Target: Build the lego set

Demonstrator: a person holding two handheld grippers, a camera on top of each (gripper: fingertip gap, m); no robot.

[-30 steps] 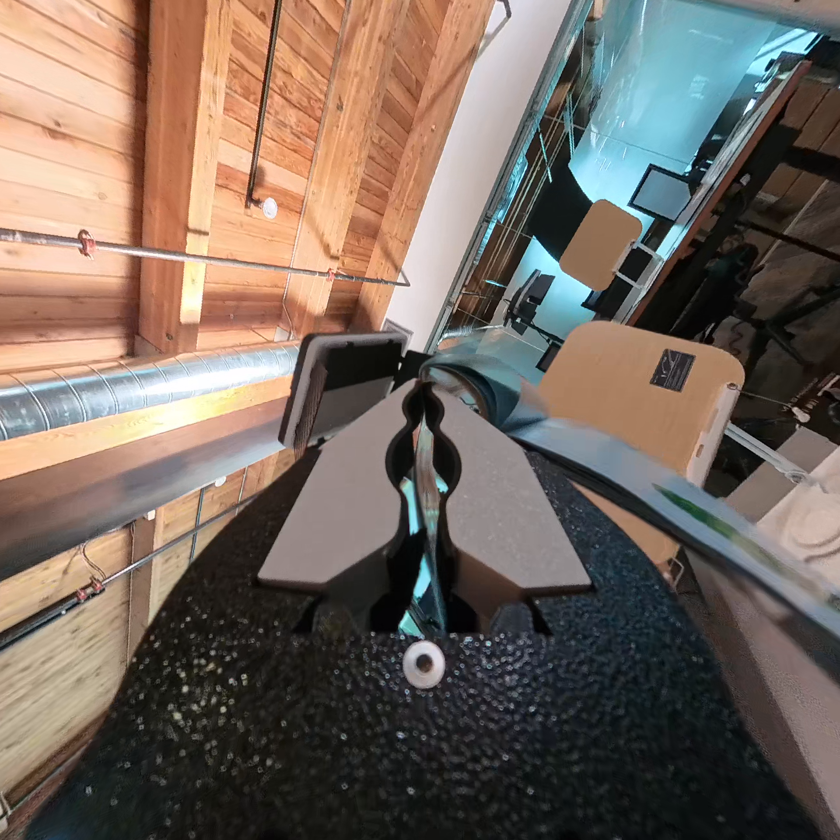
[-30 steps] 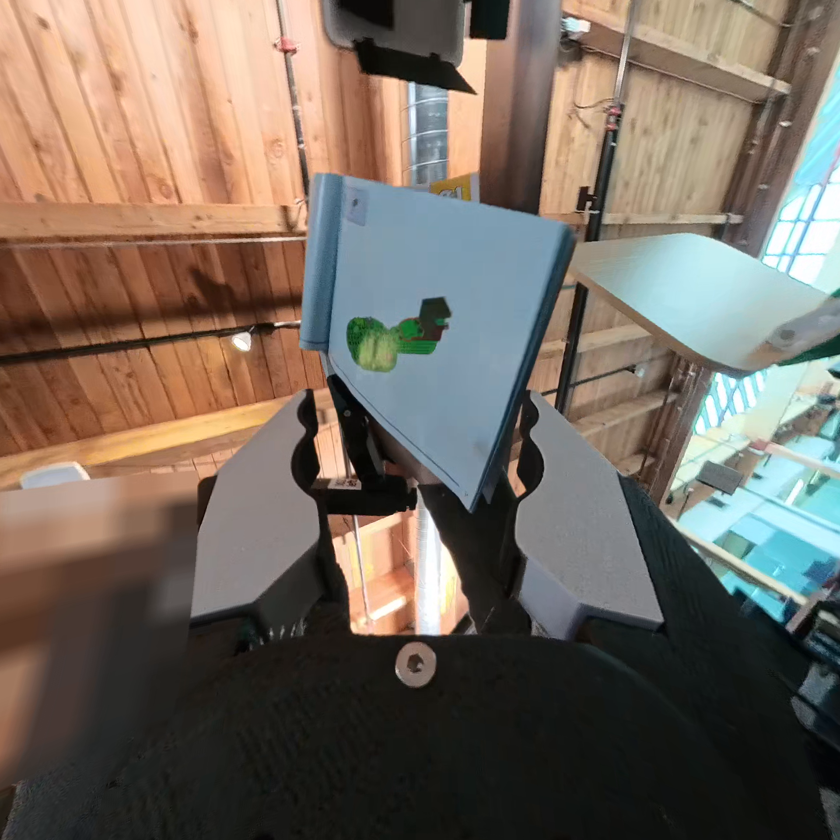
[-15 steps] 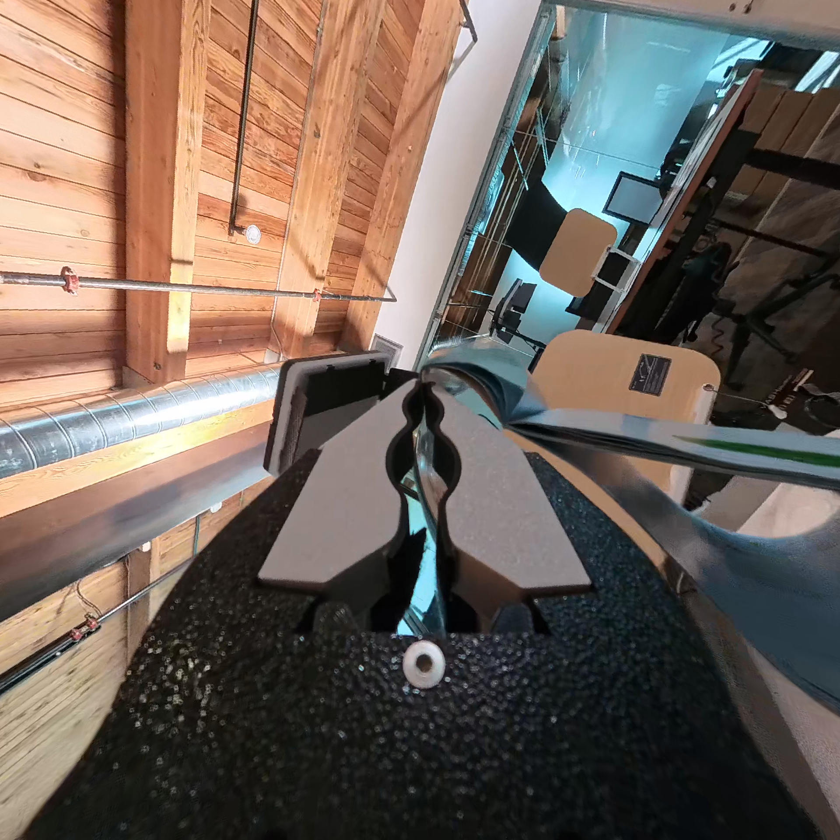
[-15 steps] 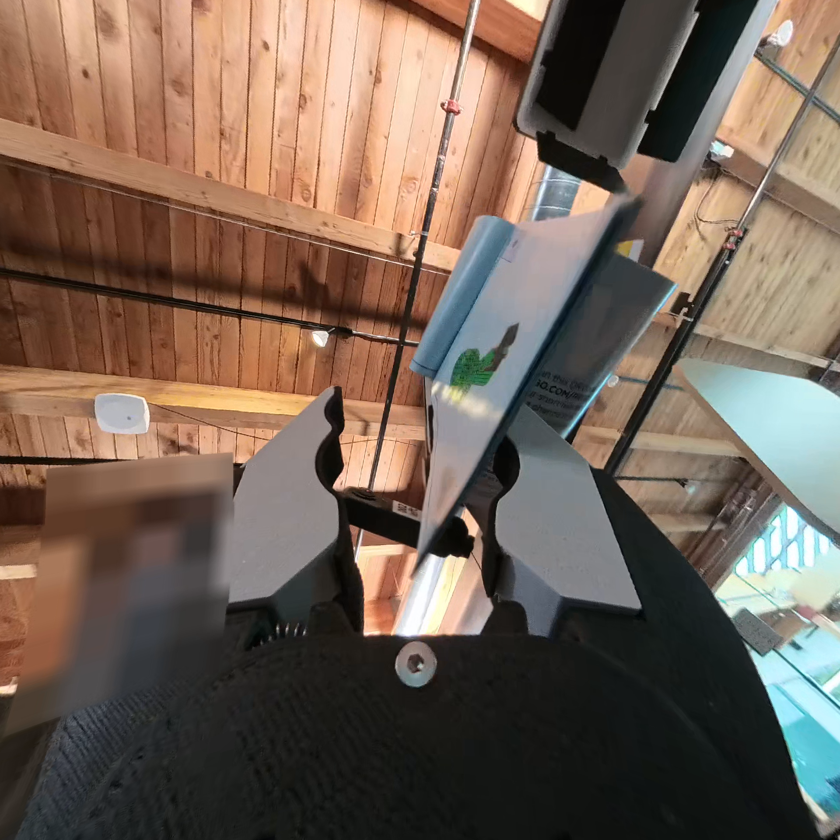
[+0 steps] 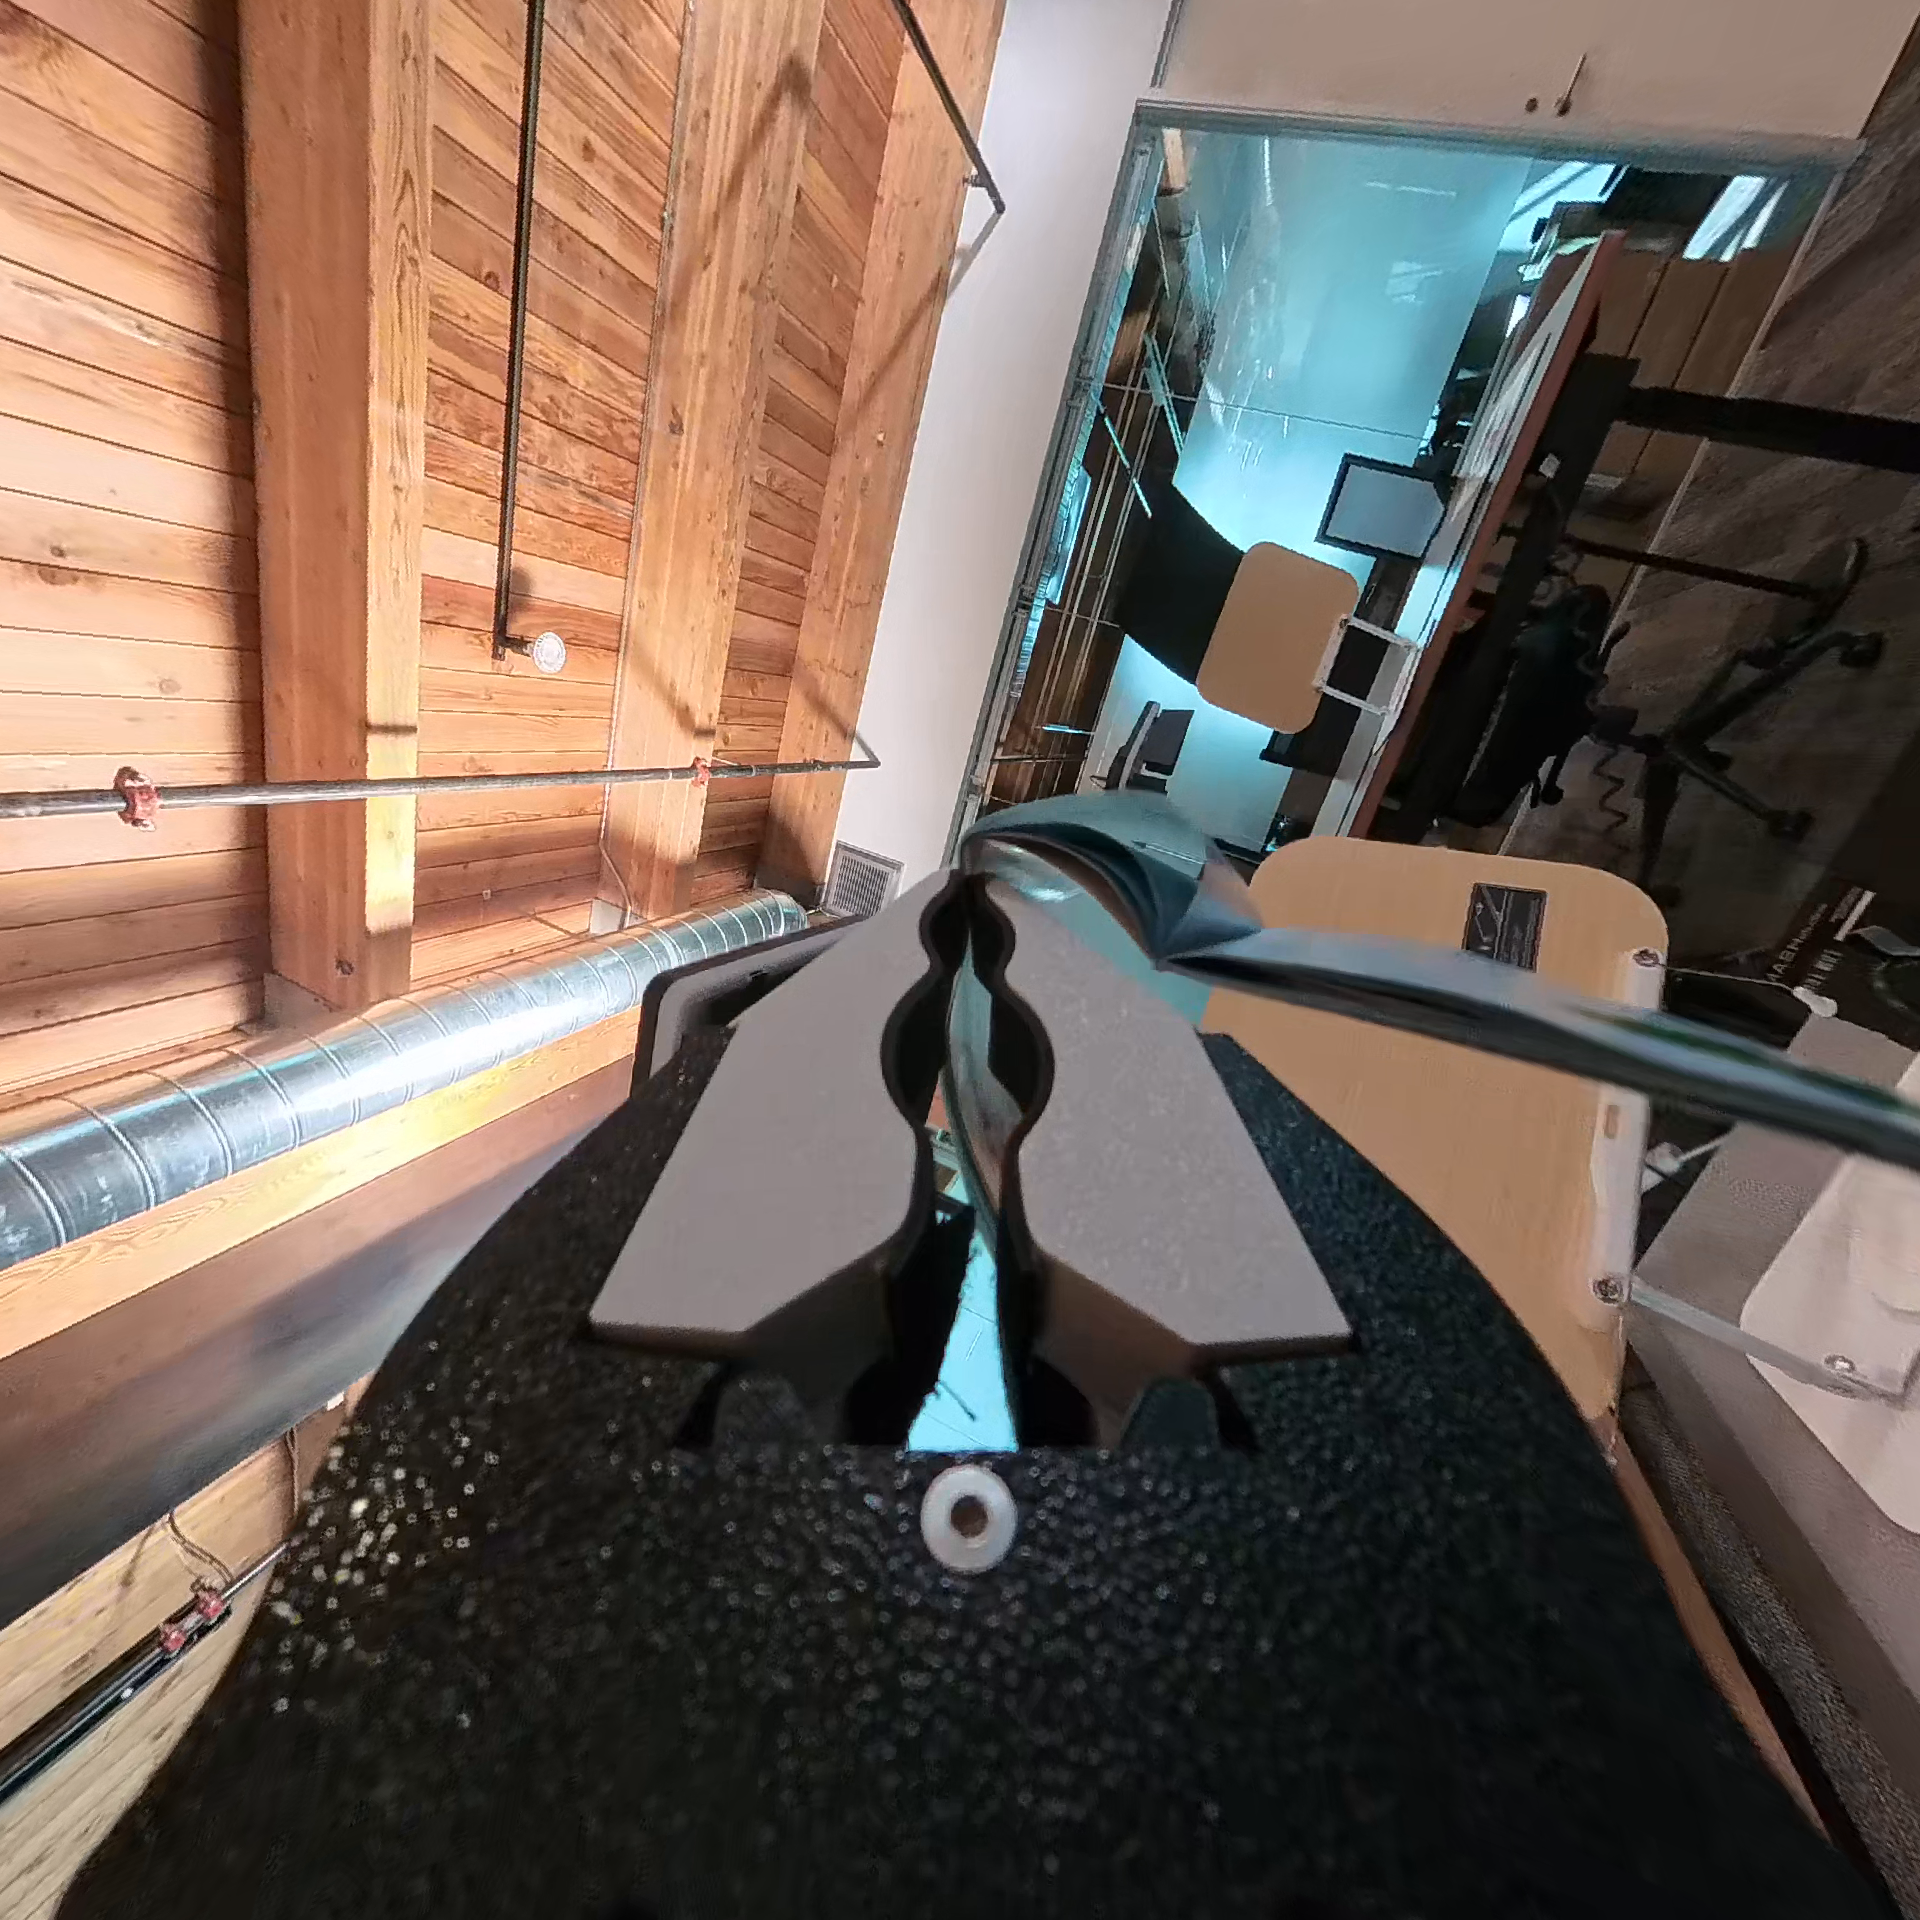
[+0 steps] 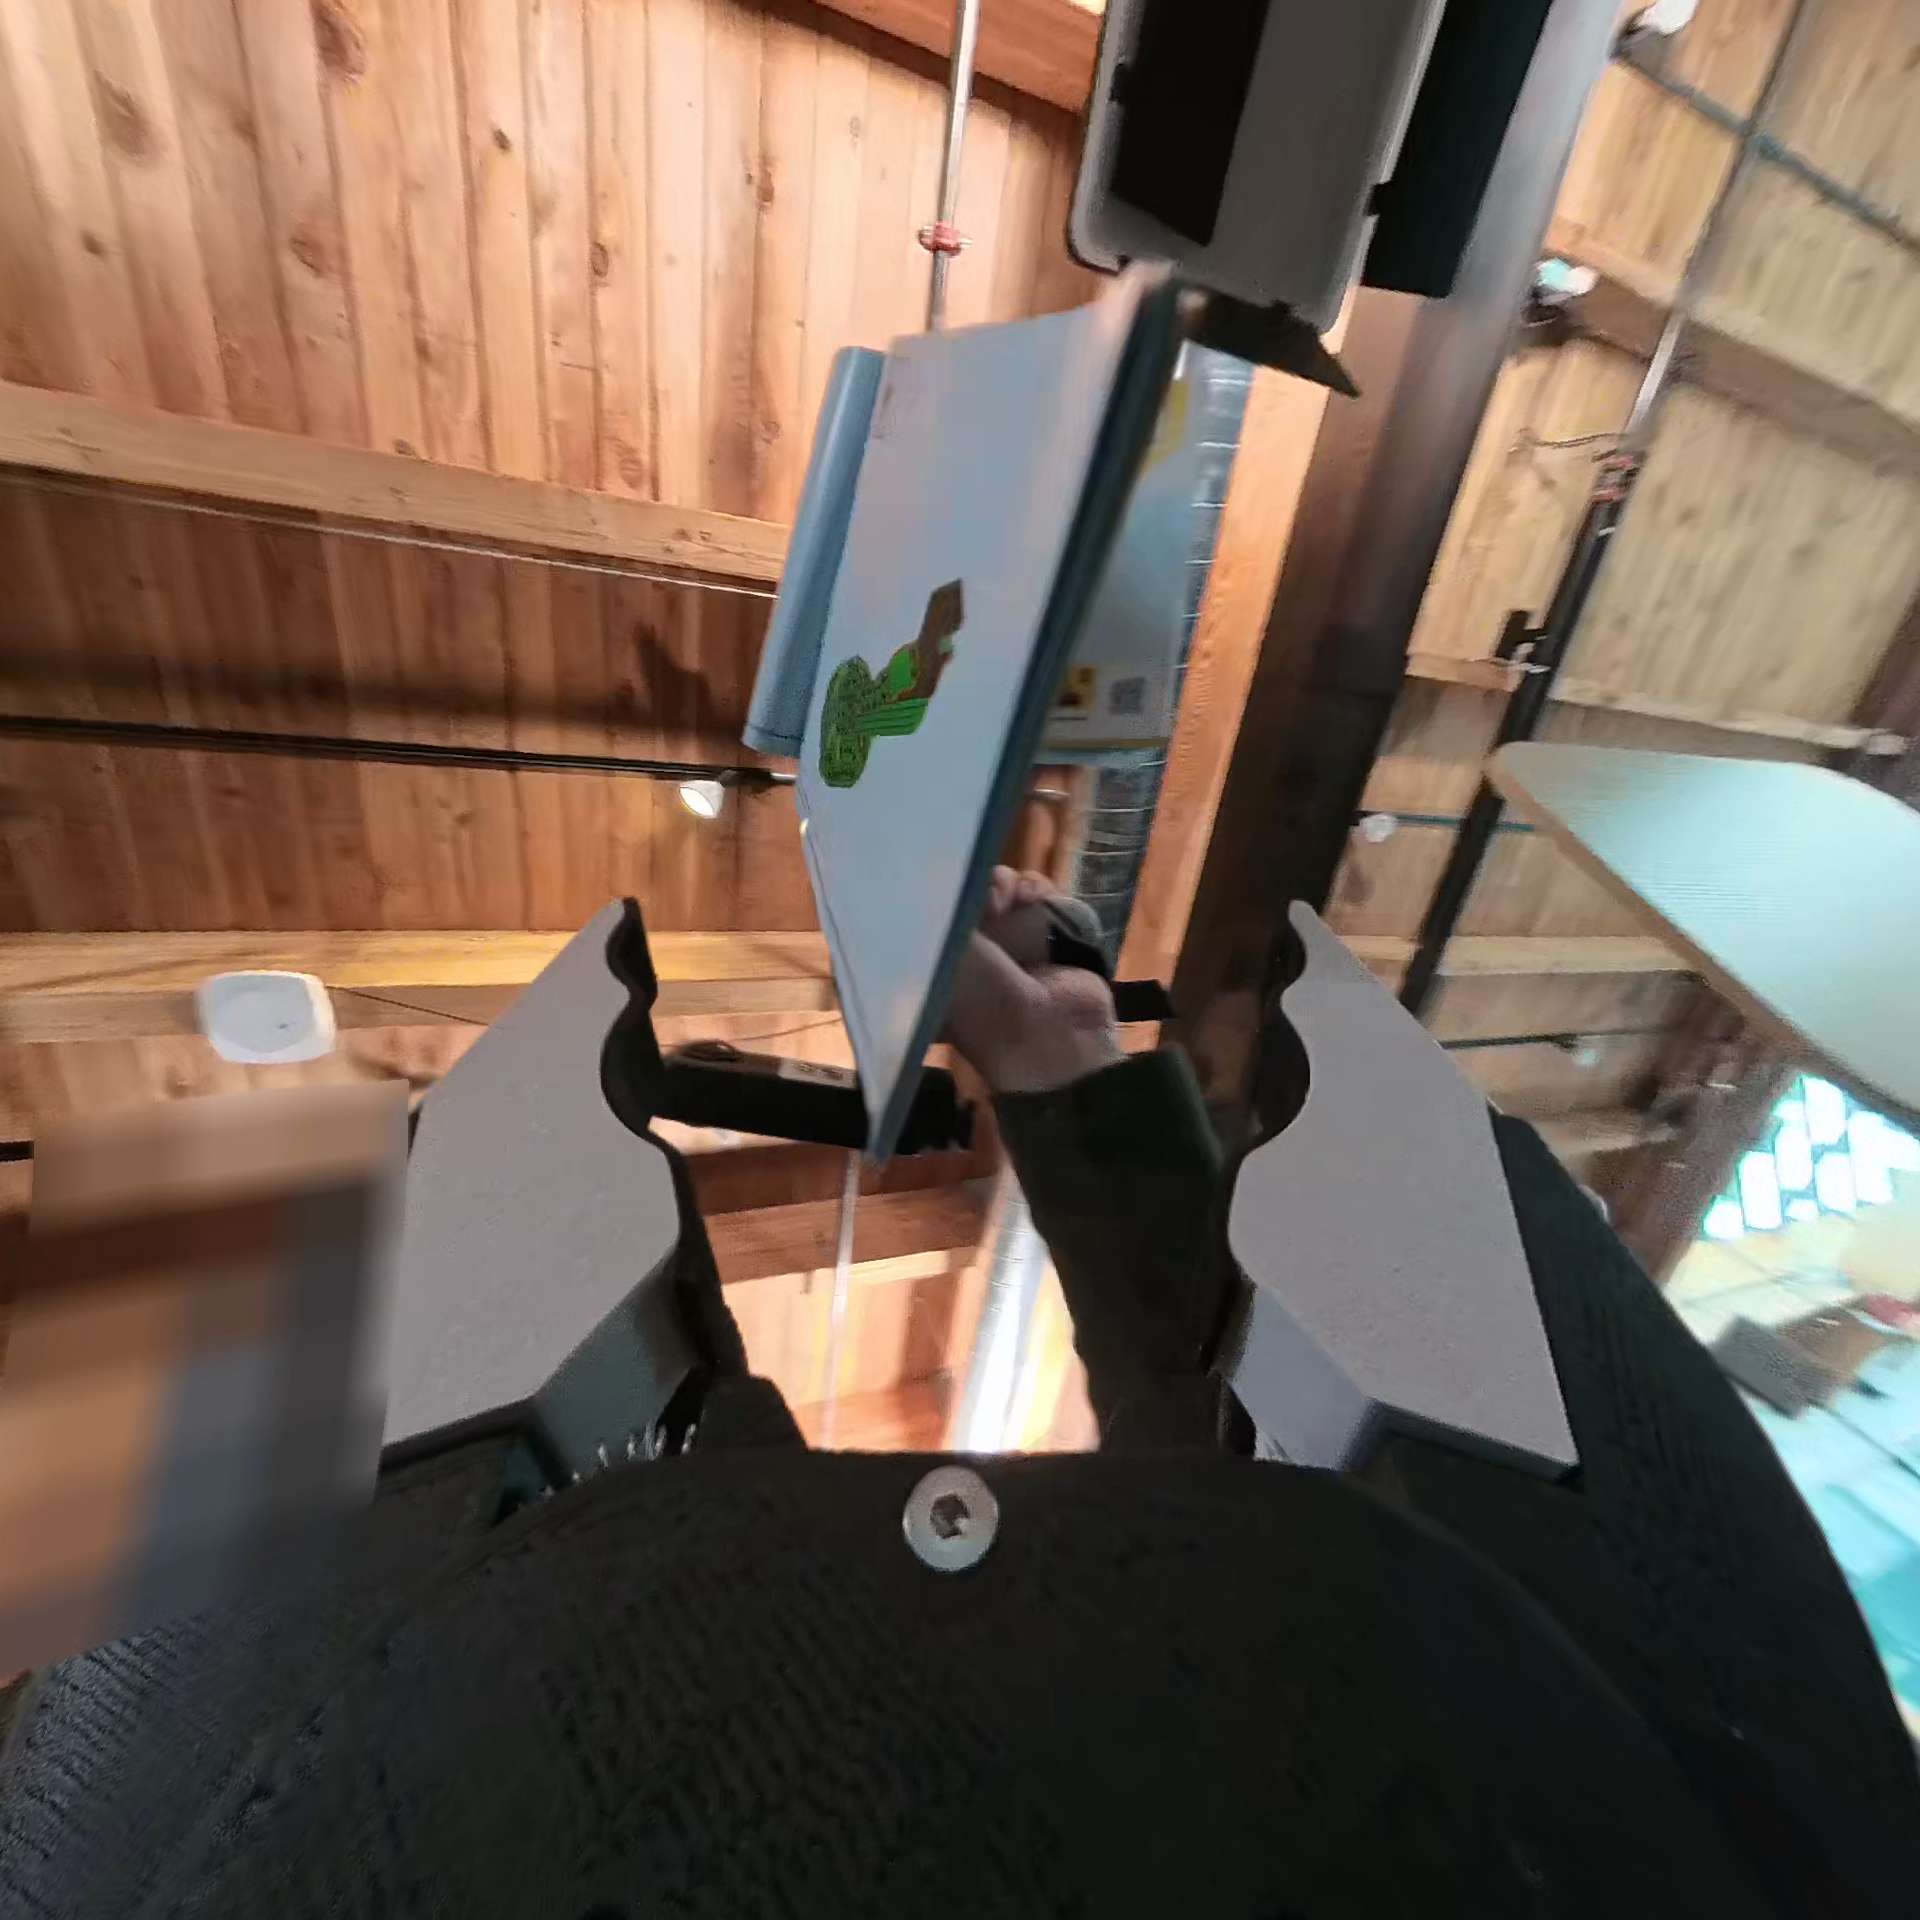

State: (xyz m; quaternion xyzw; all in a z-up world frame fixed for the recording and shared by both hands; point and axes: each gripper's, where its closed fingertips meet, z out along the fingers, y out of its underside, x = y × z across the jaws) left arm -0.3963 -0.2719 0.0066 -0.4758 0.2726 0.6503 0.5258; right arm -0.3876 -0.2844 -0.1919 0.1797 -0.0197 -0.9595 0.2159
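Observation:
Both grippers point up toward the ceiling. My left gripper (image 5: 961, 883) is shut on a light-blue instruction booklet (image 5: 1455, 997); a thin glossy sheet runs between its fingers and the other pages fan out to the right. In the right wrist view the booklet (image 6: 935, 748) hangs tilted, showing a page with a green model picture, and the left gripper (image 6: 1247, 135) holds it at the top. My right gripper (image 6: 961, 914) is open wide and empty. The booklet's lower corner hangs in front of its gap, apparently touching neither finger. A hand (image 6: 1039, 997) in a dark sleeve shows behind the booklet.
Wooden ceiling beams, a silver duct (image 5: 312, 1081) and thin pipes fill the background. A wooden chair back (image 5: 1455, 1091) stands at the right in the left wrist view, with a glass wall beyond. A pale tabletop (image 6: 1714, 883) shows at the right in the right wrist view. Left tips to right tips: about 20 centimetres.
The right gripper's jaws have opened wider. The booklet has turned more edge-on to the right gripper and sits farther from its fingers. The loose pages have swung upward in the left wrist view.

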